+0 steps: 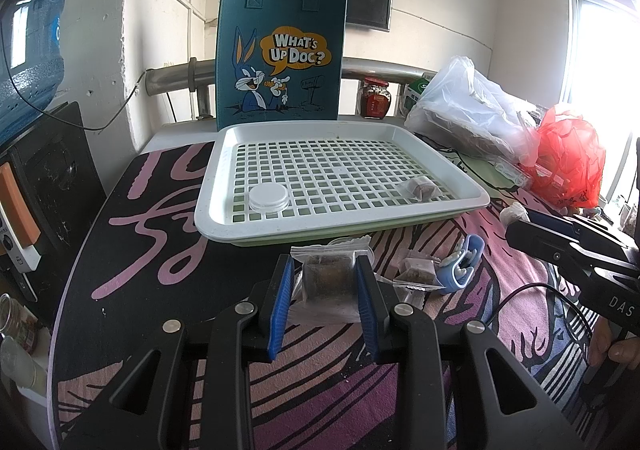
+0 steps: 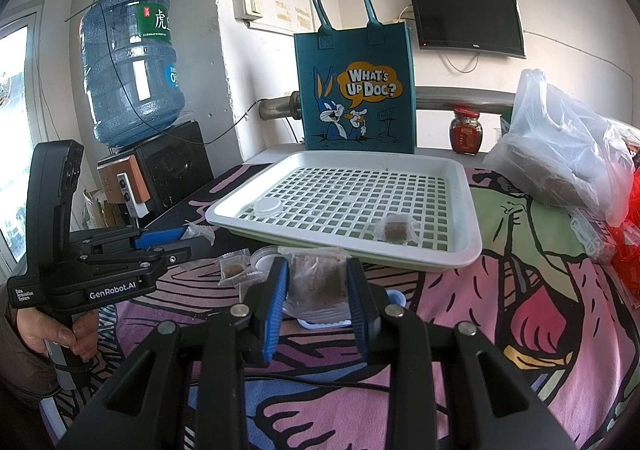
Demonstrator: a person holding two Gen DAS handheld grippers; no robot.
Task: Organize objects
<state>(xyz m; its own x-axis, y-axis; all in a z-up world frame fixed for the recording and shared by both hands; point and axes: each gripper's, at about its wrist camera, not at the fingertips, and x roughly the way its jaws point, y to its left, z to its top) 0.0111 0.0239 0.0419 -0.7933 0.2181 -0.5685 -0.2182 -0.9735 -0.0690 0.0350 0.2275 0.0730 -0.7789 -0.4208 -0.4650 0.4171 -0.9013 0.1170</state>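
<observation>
My left gripper (image 1: 325,264) is shut on a clear packet (image 1: 328,278) with a brown block inside, held just above the patterned cloth in front of the white grid tray (image 1: 224,170). In the right wrist view my right gripper (image 2: 316,266) is shut on a similar brown-block packet (image 2: 318,280). The tray (image 2: 460,210) holds a white-lidded round jar (image 1: 269,197) at its near left and one packet (image 1: 420,188) at its near right. Another packet (image 1: 418,272) and a blue clip-like thing (image 1: 460,266) lie on the cloth between the grippers.
A blue cartoon tote bag (image 1: 280,58) stands behind the tray. A red-lidded jar (image 1: 375,98), a clear plastic bag (image 1: 468,106) and a red bag (image 1: 568,158) crowd the right. A water jug (image 2: 128,70) on a dispenser stands left of the table.
</observation>
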